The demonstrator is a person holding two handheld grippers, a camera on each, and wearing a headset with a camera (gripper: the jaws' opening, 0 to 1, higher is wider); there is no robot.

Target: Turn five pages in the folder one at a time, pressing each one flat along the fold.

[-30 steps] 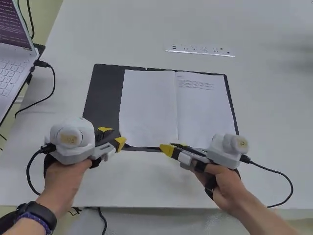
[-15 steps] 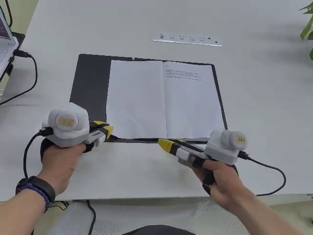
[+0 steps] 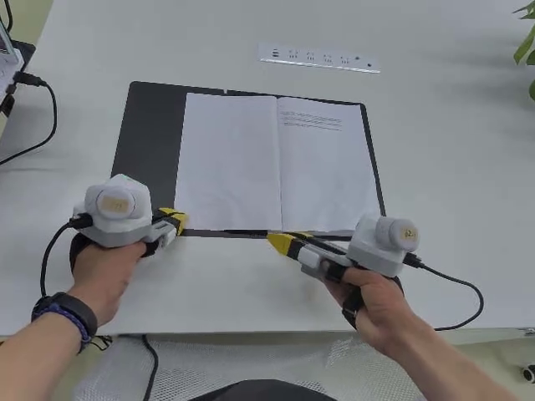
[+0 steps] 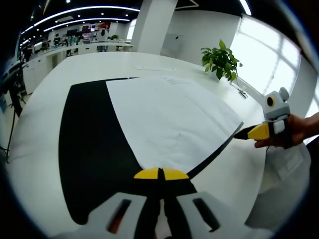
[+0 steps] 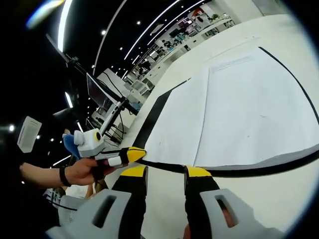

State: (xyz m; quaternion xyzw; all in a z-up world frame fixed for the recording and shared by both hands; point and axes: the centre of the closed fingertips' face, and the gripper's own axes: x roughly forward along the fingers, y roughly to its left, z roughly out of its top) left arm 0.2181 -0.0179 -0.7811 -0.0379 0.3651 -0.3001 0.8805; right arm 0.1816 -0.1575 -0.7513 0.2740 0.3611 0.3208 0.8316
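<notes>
My L claw point(image 3: 176, 220) pressed together, R claw point(image 3: 277, 242) spread, both at folder point(image 3: 150, 142) near edge. Risk: R nips several pages point(image 3: 326, 175), creasing.

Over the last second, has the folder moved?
No. The folder lies at the same offset from the power strip; only the view shifted.

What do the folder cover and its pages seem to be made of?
Folder cover: probably matte black plastic or coated card; flat, dark, little shine. Pages: thin white paper, matte; the right page carries faint printed lines.
</notes>
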